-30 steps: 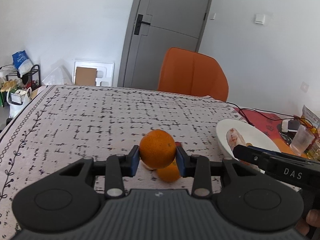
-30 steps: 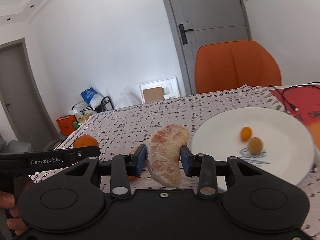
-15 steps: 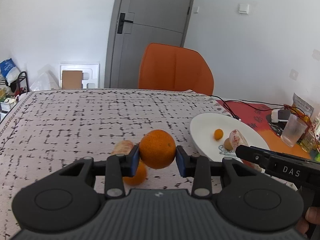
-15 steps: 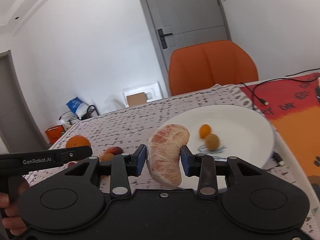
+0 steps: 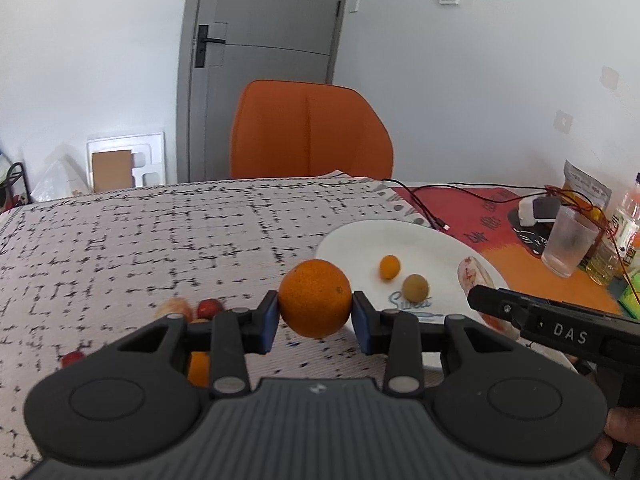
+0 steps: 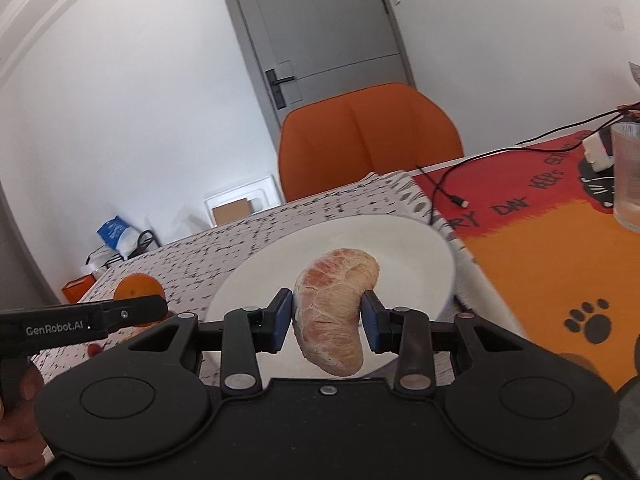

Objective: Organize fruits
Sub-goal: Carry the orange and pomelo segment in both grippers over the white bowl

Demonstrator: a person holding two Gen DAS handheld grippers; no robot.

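An orange (image 5: 315, 299) is pinched by the left gripper (image 5: 315, 316) at frame centre; a peeled segment (image 6: 335, 309) is pinched by the right gripper (image 6: 327, 322) over the plate (image 6: 408, 240), likely for drop-off.

Both wrist views face the plate (image 5: 436, 236) closely.

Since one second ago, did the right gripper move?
Yes. The right gripper with the peeled pomelo segment moved toward the round white plate, now over it.
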